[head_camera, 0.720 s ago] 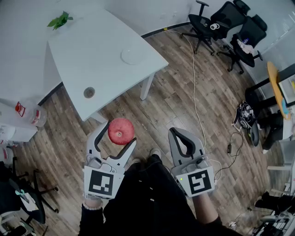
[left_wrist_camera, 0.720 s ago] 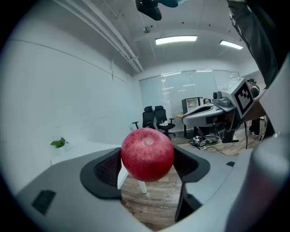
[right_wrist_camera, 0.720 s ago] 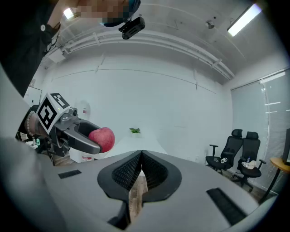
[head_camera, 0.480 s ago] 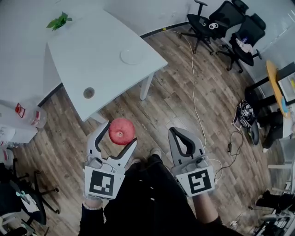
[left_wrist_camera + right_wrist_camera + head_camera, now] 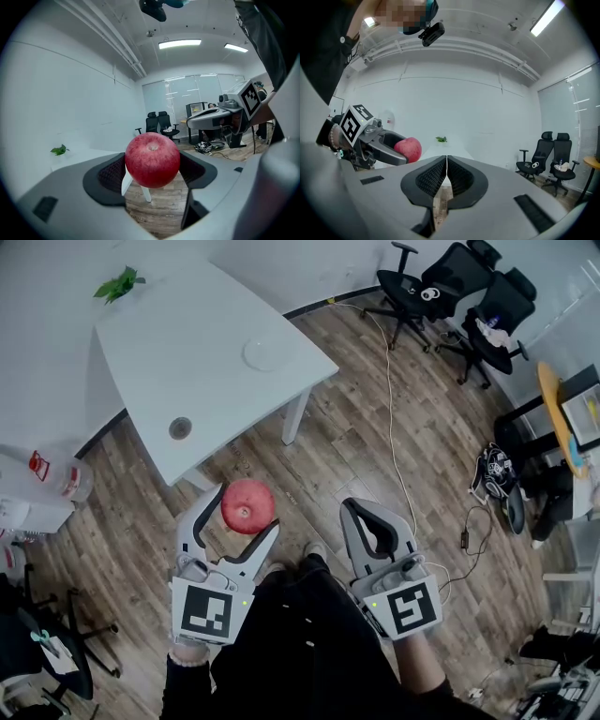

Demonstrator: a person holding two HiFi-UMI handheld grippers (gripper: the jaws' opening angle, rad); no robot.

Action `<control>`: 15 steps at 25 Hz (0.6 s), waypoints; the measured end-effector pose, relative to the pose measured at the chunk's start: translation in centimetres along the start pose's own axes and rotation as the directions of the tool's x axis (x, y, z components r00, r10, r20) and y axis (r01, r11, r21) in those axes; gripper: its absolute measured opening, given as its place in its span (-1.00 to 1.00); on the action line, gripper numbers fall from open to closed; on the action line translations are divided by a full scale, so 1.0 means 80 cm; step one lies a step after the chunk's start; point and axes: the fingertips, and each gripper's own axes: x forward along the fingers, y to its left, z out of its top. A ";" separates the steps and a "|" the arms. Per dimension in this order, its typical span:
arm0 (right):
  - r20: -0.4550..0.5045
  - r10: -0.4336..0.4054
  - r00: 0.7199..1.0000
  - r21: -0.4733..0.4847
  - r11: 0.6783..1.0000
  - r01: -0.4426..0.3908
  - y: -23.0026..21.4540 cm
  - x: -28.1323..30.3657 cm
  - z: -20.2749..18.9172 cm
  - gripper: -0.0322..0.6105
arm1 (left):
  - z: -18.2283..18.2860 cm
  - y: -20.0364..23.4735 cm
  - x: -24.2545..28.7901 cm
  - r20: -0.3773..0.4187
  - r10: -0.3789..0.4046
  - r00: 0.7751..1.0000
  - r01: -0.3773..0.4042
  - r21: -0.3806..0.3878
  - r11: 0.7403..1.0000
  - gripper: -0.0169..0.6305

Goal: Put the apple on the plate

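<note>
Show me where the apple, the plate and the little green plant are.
apple (image 5: 247, 506): head view, middle of its red skin.
plate (image 5: 265, 354): head view, its bare centre.
green plant (image 5: 119, 282): head view, middle of its leaves.

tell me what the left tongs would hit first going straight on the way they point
Most likely the white table's near leg, seen right behind the held apple. Depth is unclear; they might reach the wood floor instead.
</note>
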 end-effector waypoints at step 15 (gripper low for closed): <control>-0.029 -0.040 0.999 -0.039 0.998 0.039 0.021 -0.009 -0.001 -0.77 | -0.004 0.003 -0.026 0.019 -0.006 1.000 0.005 0.024 1.000 0.16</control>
